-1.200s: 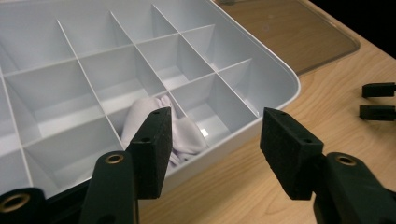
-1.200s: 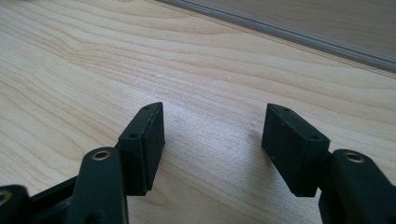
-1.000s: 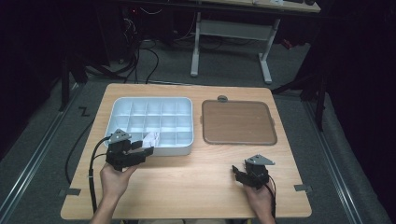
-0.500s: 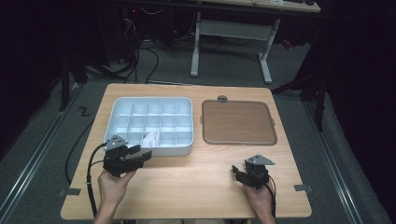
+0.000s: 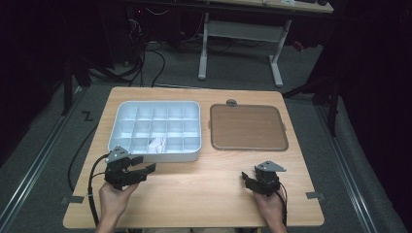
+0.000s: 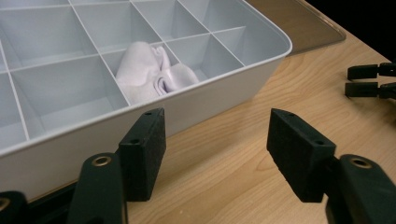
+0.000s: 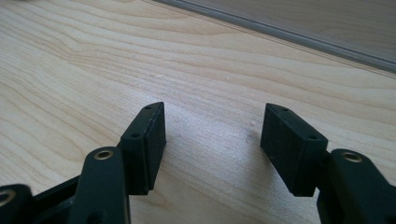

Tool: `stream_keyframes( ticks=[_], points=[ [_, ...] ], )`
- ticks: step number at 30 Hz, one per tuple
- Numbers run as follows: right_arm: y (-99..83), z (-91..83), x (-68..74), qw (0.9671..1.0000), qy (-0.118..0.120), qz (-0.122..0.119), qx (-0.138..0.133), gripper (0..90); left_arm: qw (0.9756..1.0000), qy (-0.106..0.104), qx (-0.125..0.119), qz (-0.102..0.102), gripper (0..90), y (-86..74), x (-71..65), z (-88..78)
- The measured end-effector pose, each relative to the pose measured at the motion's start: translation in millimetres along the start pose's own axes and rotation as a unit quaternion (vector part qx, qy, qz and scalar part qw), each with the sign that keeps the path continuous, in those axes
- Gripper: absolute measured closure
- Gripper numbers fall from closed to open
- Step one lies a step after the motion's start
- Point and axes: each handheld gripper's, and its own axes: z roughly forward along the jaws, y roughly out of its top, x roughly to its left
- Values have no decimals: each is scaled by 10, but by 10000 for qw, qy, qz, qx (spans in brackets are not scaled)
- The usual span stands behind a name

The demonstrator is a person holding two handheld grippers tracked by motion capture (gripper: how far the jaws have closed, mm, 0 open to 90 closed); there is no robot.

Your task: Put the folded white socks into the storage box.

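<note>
While our left gripper (image 5: 145,169) hangs near the white tray's (image 5: 114,127) near-left corner, its jaws have just been opening and grasp nothing. We see the white cloth (image 5: 158,143) in a near-row compartment. Our right gripper (image 5: 246,178) is spread, empty.

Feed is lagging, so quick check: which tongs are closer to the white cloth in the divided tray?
Left. The left tongs sit open just off the tray's near wall, close to the white cloth. The right tongs rest far across the table, below the brown lid.
</note>
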Motion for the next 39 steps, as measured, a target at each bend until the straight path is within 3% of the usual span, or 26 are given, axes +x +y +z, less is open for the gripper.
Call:
stream_keyframes(
  ticks=[6, 11, 22, 27, 31, 33, 39],
  points=[
    [0, 0, 0, 10000, -6, 1, -1, 410, 9999, 74, 138, 4, 332, -76, 76, -22],
    [0, 0, 0, 10000, -6, 1, -1, 410, 9999, 104, 46, -56, 332, -99, 124, -40],
    [1, 0, -2, 10000, -2, 3, -1, 411, 9996, 237, 95, -129, 330, -211, 237, -15],
    [1, 0, -2, 10000, -1, 6, -3, 411, 9995, 299, 96, -33, 335, -269, 259, 26],
    [1, 0, -2, 10000, 1, -1, -4, 412, 9970, 653, 118, 400, 345, -344, 277, 90],
    [1, 0, -2, 10000, 1, -1, -4, 411, 9964, 724, 98, 442, 350, -355, 299, 113],
    [0, 0, -2, 10000, 1, -6, -3, 411, 9970, 662, 8, 408, 351, -385, 334, 153]
  ],
)
